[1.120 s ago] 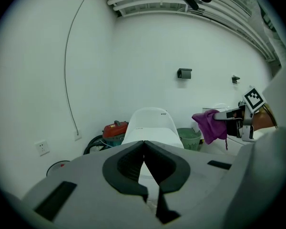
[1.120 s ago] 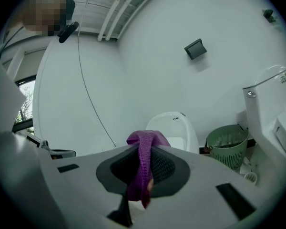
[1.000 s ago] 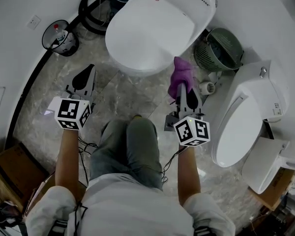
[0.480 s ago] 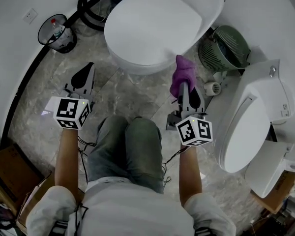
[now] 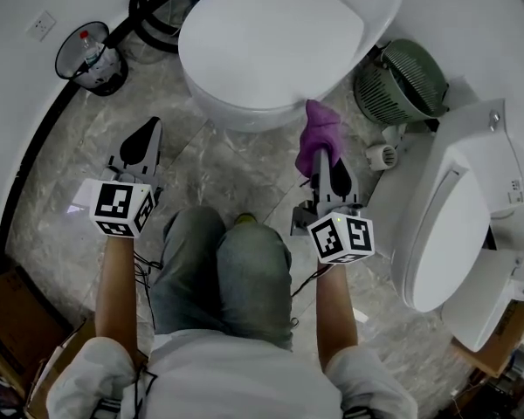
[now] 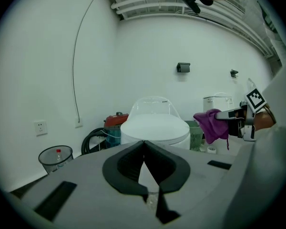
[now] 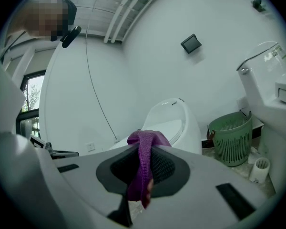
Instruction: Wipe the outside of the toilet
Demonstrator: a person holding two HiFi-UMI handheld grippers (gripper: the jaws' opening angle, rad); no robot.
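A white toilet [image 5: 271,46] with its lid down stands ahead of me, also in the left gripper view as the toilet [image 6: 155,128] and in the right gripper view as the toilet [image 7: 174,120]. My right gripper [image 5: 319,151] is shut on a purple cloth [image 5: 319,133], which hangs just before the bowl's front right side; the cloth [image 7: 143,166] drapes between the jaws. My left gripper [image 5: 144,142] is shut and holds nothing, to the left of the bowl over the marble floor.
A second white toilet [image 5: 454,216] stands at the right, with a green basket [image 5: 397,85] and a small white cup [image 5: 382,155] between the two. A bin [image 5: 92,59] with a bottle and a black hose [image 5: 157,11] sit at the back left. Cardboard boxes [image 5: 13,304] lie low left.
Both grippers have come a little closer to the toilet, and the purple cloth now hangs nearer the bowl's front right edge. The head view has shifted forward.
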